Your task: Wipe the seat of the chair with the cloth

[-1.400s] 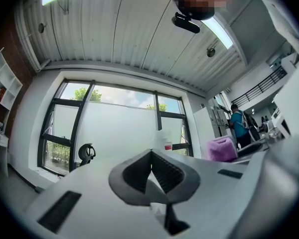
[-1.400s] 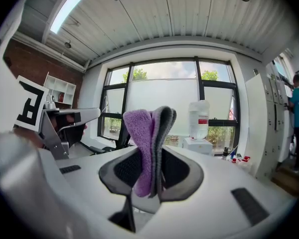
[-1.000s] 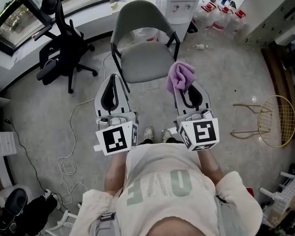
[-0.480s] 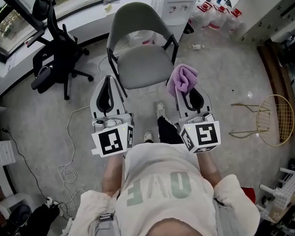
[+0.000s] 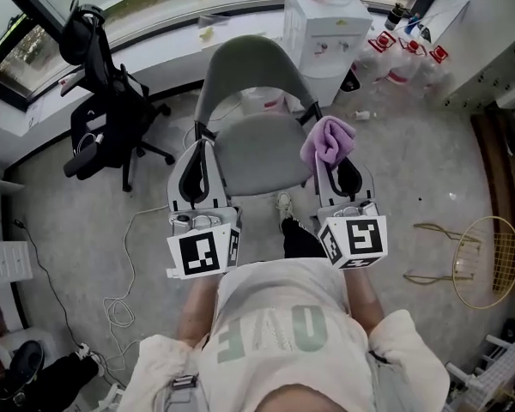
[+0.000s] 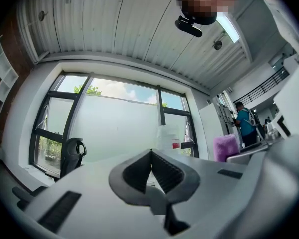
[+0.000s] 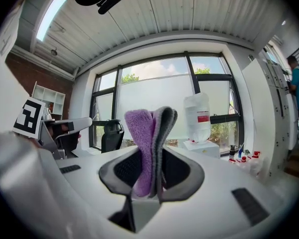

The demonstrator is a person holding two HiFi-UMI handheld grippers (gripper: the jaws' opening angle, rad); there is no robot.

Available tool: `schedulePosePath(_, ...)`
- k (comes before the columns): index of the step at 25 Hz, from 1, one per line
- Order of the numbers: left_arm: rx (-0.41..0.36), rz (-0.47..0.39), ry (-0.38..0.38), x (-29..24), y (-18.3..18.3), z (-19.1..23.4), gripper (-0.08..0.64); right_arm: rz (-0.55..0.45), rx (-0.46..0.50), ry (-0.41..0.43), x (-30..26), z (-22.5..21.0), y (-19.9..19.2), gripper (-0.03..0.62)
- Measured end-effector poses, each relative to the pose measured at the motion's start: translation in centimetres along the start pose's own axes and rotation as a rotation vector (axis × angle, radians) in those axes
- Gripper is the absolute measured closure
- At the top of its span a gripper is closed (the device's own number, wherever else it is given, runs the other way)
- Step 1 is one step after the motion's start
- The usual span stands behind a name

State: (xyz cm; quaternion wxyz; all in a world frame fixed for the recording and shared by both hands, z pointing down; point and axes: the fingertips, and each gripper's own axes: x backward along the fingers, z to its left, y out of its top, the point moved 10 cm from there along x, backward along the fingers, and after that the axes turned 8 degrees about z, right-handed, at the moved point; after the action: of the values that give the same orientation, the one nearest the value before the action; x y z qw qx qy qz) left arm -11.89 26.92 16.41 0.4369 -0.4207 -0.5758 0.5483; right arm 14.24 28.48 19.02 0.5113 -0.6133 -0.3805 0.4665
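The grey chair [image 5: 245, 67] stands straight ahead, its grey seat [image 5: 257, 148] bare. My right gripper [image 5: 333, 157] hovers over the seat's front right corner, shut on a purple cloth [image 5: 329, 140] that sticks up in a bunch past the fingertips. In the right gripper view the folded purple and grey cloth [image 7: 150, 138] is pinched between the jaws. My left gripper [image 5: 200, 148] is over the seat's front left corner, its jaws closed together with nothing in them [image 6: 151, 153]. The cloth [image 6: 225, 147] also shows at the right of the left gripper view.
A black office chair [image 5: 112, 101] stands to the left. A white water dispenser [image 5: 326, 20] is behind the grey chair, with spray bottles [image 5: 408, 45] beside it. A gold wire frame [image 5: 476, 251] lies on the floor at right. Cables [image 5: 120, 290] trail at lower left.
The person has stepped toward the chair. Both grippers moved forward from over the floor to above the seat's front corners, the cloth still held in the right one.
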Motion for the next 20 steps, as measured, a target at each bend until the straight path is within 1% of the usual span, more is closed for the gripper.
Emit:
schedulePosePath(10, -0.049, 0.0, 0.094, -11.6, 3.1, -1.7, 0.548, -0.026, -0.005, 0.11, -10.4, -8.8, 4.0, 0.497)
schedulePosePath(15, -0.058, 0.016, 0.125, -15.5, 3.4, -2.1, 0.548, -0.021, 0.001, 0.163, -14.4, -11.2, 4.5, 0.497)
schedulePosePath(20, -0.054, 0.038, 0.146, -18.1, 2.2, -1.5, 0.548, 0.01, -0.001, 0.195, -17.6, -12.1, 4.1, 0.497)
